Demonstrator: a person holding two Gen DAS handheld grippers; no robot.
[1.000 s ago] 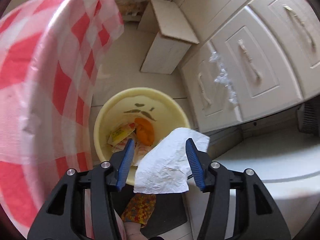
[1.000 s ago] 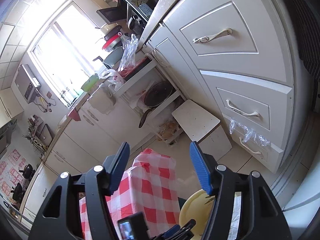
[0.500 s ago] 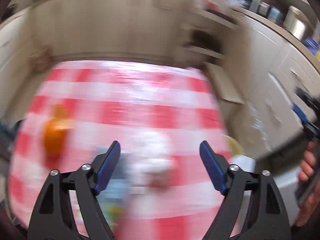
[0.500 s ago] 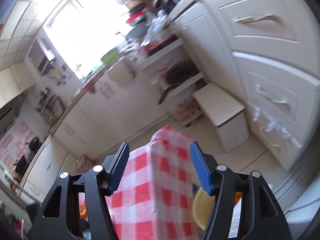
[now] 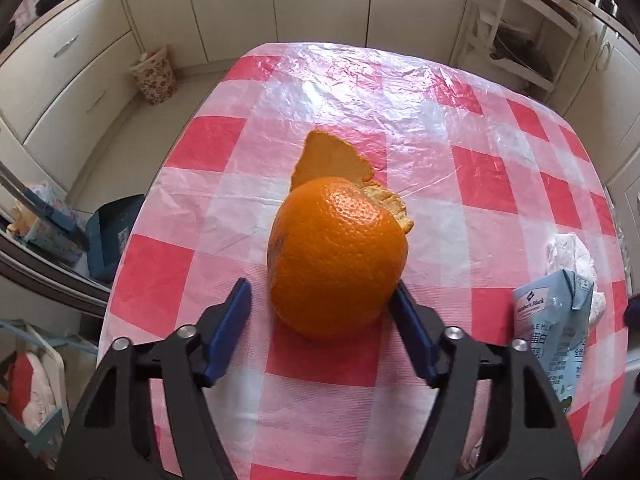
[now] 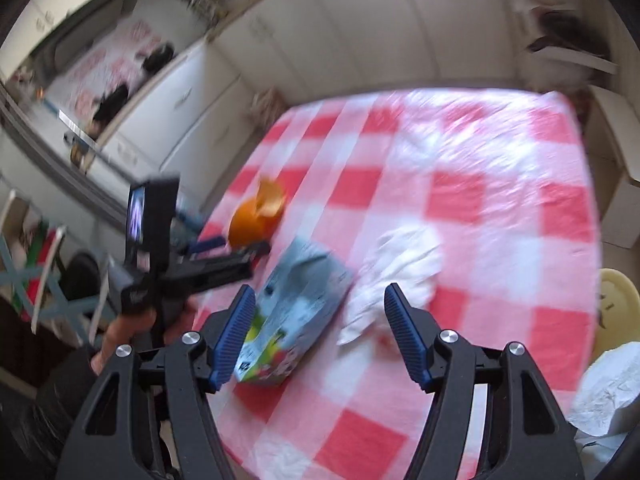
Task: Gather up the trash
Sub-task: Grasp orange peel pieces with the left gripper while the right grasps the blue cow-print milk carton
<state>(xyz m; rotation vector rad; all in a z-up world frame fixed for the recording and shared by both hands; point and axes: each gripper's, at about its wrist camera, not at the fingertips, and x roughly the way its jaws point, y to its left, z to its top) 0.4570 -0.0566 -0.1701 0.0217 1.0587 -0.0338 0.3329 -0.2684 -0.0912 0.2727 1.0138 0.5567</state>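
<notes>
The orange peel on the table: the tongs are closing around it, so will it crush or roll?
The orange peel looks like a hollow domed shell, so it probably dents under pressure. Its torn, flaring edge probably stops rolling.

Red-and-white checks across the tabletop (image 5: 420,120) – glossy under clear plastic. Bright orange, pitted skin on the orange peel (image 5: 336,256), paler orange on the torn flap behind. Pale blue on the carton (image 5: 556,332) with dark print; green and yellow near its base in the right wrist view. White for the crumpled tissue (image 6: 400,264). Black frames with blue pads on the left tongs (image 5: 320,320) and right tongs (image 6: 320,328). Pale yellow bin (image 6: 612,308) – cream cabinets (image 5: 280,0) behind.
</notes>
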